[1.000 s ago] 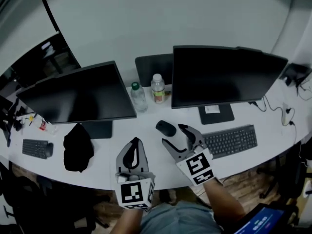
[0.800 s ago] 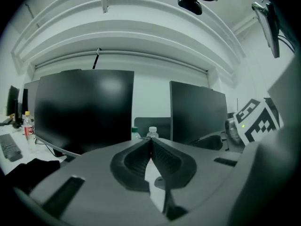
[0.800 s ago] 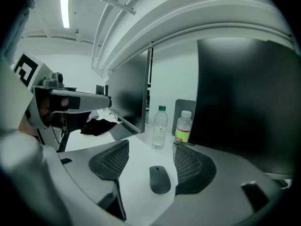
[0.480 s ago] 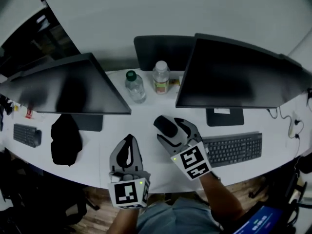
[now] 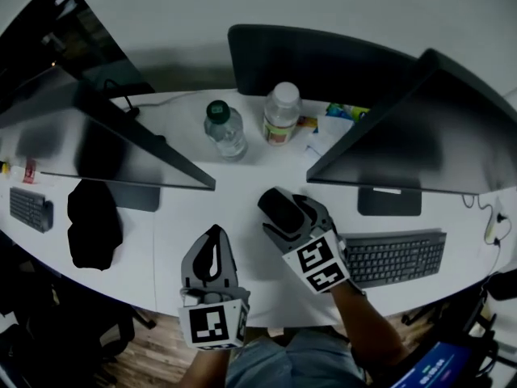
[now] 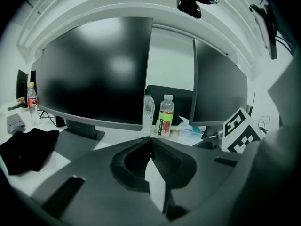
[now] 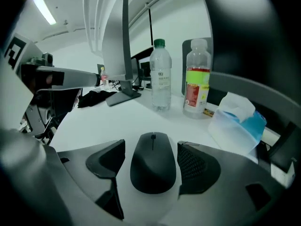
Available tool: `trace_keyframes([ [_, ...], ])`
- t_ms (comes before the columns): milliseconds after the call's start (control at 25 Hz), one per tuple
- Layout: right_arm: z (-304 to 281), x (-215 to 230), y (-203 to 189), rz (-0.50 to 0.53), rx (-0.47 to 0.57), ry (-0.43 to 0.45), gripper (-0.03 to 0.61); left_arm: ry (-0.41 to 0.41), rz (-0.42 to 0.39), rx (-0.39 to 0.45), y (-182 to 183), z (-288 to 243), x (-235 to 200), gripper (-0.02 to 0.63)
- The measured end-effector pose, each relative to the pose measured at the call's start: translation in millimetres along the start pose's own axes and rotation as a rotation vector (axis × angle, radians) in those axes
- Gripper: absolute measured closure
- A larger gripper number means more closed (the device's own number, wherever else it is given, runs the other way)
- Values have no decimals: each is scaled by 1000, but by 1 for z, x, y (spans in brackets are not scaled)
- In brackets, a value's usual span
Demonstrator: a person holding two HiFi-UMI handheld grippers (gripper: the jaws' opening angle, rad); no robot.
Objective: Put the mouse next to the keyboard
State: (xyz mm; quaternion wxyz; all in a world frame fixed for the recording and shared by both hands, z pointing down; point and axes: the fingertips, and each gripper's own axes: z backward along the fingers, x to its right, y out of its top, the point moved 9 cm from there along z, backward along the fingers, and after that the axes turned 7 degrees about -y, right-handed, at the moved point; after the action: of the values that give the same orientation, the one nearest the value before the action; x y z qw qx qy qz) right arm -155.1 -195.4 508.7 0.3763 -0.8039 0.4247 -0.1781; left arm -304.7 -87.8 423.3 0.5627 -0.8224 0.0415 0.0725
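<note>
In the head view the mouse (image 5: pixel 275 207) lies on the white bench (image 5: pixel 234 186), and the keyboard (image 5: pixel 396 257) lies to the right of the mouse, near it but apart. The right gripper (image 5: pixel 289 220) reaches over the mouse from the near side with one jaw on each side of it. The left gripper (image 5: pixel 214 231) hangs to the left of the mouse, nearer the bench edge, with nothing in it. Two bottles (image 5: pixel 224 132) stand beyond the mouse. A black cloth (image 5: pixel 93 225) lies far to the left of the mouse, under the left of two monitors (image 5: pixel 105 144). In the left gripper view the jaws are pressed together, tips meeting, with only bare bench past them. The right gripper's marker cube shows at the right edge, and the mouse is out of sight there. In the right gripper view the mouse rests flat on the bench between the spread jaws, which have just been opening. A clear gap shows at the left jaw and a thin one at the right, so neither pad presses on the mouse. A blue and white pack (image 7: pixel 237 119) sits beyond the mouse to the right.
</note>
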Motion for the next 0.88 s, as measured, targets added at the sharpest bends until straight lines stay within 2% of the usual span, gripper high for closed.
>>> trace_keyframes([
  [320, -20, 1, -7, 14, -74, 15, 210, 25, 29, -30, -11, -8, -7, 609],
  [880, -22, 2, -8, 12, -83, -11, 233, 30, 25, -20, -9, -3, -10, 609],
])
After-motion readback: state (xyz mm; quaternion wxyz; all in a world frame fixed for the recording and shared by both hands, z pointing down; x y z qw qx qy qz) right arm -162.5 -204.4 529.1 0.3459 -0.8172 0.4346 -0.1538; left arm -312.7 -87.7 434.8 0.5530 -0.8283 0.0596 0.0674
